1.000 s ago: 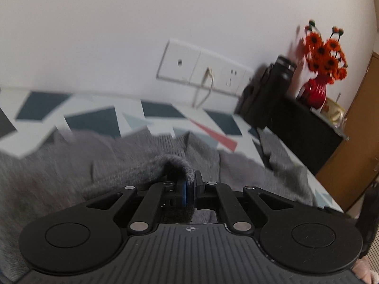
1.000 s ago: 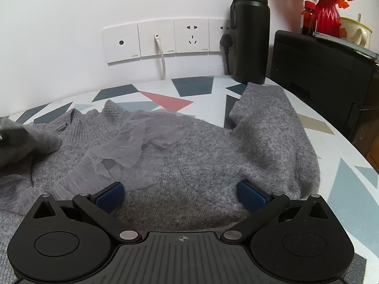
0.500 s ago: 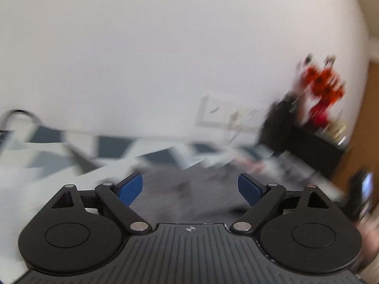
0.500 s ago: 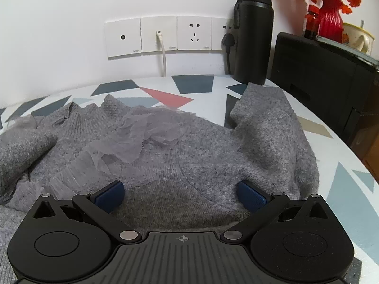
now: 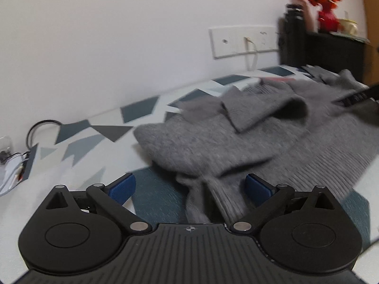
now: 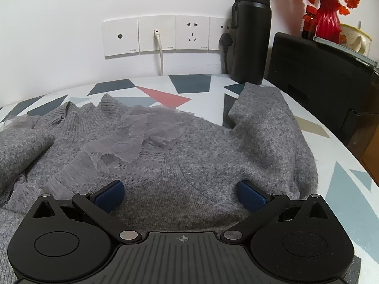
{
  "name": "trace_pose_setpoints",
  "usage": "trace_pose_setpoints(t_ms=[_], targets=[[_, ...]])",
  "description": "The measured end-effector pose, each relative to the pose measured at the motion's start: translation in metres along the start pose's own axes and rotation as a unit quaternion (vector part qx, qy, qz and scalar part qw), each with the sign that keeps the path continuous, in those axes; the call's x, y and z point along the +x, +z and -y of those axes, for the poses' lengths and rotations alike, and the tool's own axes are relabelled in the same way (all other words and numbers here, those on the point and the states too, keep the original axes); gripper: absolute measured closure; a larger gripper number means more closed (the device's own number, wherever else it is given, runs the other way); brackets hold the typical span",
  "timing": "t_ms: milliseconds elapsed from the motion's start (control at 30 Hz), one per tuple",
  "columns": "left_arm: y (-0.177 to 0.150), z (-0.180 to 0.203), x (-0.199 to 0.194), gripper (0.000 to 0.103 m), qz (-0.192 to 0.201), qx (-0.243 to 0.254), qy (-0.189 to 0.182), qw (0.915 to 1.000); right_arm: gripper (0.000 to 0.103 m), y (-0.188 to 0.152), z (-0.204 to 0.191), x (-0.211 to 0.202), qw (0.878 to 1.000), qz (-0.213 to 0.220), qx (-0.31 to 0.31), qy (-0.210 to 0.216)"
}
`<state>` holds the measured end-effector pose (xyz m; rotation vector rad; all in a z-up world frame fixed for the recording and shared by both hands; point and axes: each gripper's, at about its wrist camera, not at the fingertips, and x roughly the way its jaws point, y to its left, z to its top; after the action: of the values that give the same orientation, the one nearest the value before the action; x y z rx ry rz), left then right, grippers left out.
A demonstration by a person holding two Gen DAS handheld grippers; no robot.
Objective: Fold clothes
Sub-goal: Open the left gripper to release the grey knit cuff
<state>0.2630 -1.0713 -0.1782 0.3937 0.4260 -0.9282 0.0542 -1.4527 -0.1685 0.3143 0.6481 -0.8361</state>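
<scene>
A grey knit sweater (image 6: 213, 146) with a sheer grey ruffle (image 6: 142, 137) lies spread on the patterned table (image 6: 189, 85). Its left sleeve (image 5: 248, 113) is folded over the body, and its right sleeve (image 6: 265, 108) bends back toward the bottle. My left gripper (image 5: 189, 187) is open, low over the sweater's left edge, with a fold of hem (image 5: 213, 201) lying between its blue pads, not pinched. My right gripper (image 6: 181, 194) is open over the lower middle of the sweater, holding nothing.
A black bottle (image 6: 252, 33) stands at the back by the wall sockets (image 6: 165, 35). A black box (image 6: 319, 71) carries a red vase of orange flowers (image 6: 328, 19) at the right. Cables (image 5: 14, 163) lie at the table's far left. The table edge curves at right.
My left gripper let go of the sleeve it was pinching, opened, and swung left and down to the sweater's left edge. The sleeve now lies folded over the body. The right gripper stayed put.
</scene>
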Motion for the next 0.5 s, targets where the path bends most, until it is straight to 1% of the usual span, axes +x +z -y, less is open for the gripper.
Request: trace_pose_setpoints(t_ms=[33, 67, 100, 167, 233, 267, 333, 400, 500], targets=[[0.001, -0.004, 0.0, 0.001, 0.007, -0.013, 0.006, 0.9999, 0.001, 0.0, 0.0, 0.0, 1.0, 0.0, 0.0, 0.0], [0.002, -0.007, 0.001, 0.001, 0.005, -0.024, 0.016, 0.9996, 0.001, 0.0, 0.0, 0.0, 1.0, -0.001, 0.0, -0.001], [0.002, -0.011, 0.004, 0.001, -0.002, -0.035, 0.028, 0.999, 0.001, 0.001, -0.001, 0.0, 1.0, -0.001, -0.002, -0.003], [0.001, -0.018, 0.011, 0.001, -0.023, -0.055, 0.039, 0.9974, 0.001, 0.002, -0.005, -0.002, 1.0, -0.003, -0.014, -0.006], [0.0, -0.025, 0.017, 0.0, -0.044, -0.075, 0.043, 0.9953, 0.001, 0.005, -0.012, -0.006, 0.999, -0.009, -0.044, 0.0], [-0.001, -0.027, 0.019, 0.0, -0.052, -0.082, 0.046, 0.9942, 0.001, 0.007, -0.017, -0.01, 0.998, -0.005, -0.056, 0.004], [-0.002, -0.03, 0.022, 0.0, -0.061, -0.089, 0.048, 0.9929, 0.001, 0.011, -0.03, -0.023, 0.997, 0.026, -0.073, 0.017], [-0.003, -0.03, 0.02, 0.0, -0.06, -0.09, 0.052, 0.9927, 0.001, 0.017, -0.044, -0.038, 0.994, 0.06, -0.089, 0.035], [-0.002, -0.03, 0.019, 0.0, -0.057, -0.088, 0.064, 0.9924, 0.001, 0.025, -0.073, -0.053, 0.984, 0.093, -0.131, 0.071]])
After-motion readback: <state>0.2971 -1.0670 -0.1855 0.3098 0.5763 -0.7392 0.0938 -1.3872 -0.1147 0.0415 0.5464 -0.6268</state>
